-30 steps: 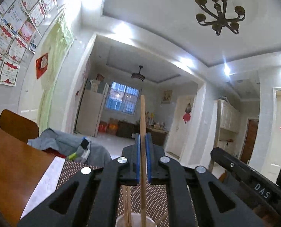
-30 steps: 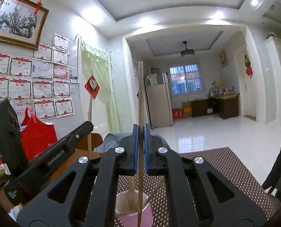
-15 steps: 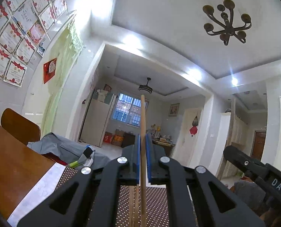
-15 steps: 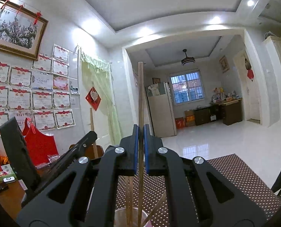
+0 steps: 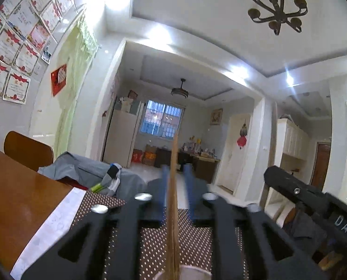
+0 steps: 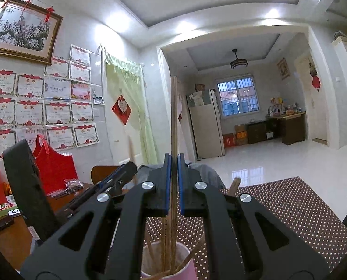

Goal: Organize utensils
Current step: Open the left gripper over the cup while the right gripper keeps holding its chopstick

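Note:
In the left wrist view a wooden chopstick [image 5: 173,198] stands upright between the blue pads of my left gripper [image 5: 176,170]. Its jaws are opening, a gap shows on both sides of the stick, and its lower end reaches into a cup's pale rim [image 5: 192,271]. In the right wrist view my right gripper [image 6: 174,157] is shut on another upright chopstick [image 6: 173,116], whose lower end stands in the pink cup [image 6: 193,268] with several other chopsticks. Both grippers hang just above the cup and point level.
The cup stands on a brown dotted placemat [image 6: 290,210] on a wooden table [image 5: 17,200]. A chair back [image 5: 27,150] and grey cloth [image 5: 80,170] lie beyond the table. Red bags [image 6: 54,168] and small boxes sit at the table's left.
Both grippers have sunk a little toward the cup. The left jaws, shut on their chopstick before, have parted and the stick has slid lower. The right grip is unchanged.

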Demonstrator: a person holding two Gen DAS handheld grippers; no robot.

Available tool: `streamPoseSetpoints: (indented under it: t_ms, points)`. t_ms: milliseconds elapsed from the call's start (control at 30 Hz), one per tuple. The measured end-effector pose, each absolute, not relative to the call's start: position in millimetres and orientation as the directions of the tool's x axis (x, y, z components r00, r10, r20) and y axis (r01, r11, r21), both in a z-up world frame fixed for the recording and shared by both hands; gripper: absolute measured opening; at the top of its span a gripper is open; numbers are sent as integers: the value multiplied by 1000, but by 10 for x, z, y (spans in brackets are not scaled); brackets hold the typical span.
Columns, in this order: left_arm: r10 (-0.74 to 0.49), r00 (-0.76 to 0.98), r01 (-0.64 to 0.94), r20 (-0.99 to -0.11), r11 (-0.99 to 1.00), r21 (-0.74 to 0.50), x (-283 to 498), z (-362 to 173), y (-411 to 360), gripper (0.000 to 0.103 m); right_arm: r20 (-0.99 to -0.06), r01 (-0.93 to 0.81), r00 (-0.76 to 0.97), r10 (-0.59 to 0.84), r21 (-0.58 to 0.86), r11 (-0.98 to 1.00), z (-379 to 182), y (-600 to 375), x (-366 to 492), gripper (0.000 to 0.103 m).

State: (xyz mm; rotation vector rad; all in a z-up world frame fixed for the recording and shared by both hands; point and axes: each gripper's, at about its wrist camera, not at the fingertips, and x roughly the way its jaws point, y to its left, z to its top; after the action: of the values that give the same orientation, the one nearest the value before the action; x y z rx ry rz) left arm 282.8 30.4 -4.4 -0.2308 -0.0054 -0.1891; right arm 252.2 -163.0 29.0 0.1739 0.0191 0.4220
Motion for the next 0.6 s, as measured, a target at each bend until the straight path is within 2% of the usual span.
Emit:
streamPoseSetpoints:
  t_ms: [100,367,600]
  points:
    - [-174,985,171,4,965,-200,2787,-41,285,24,2,-404,912,410,163,900,264,-1611,2513,6]
    - [-166,985,154,-52,970,-187,2663,-10,310,39,-33,-396,913,407,167,903,230,-1623,2465,6]
    - [-144,985,129,-96,980,-149,2543,35,308,44,-75,-386,912,404,178,905,240,-1591,2435,7]
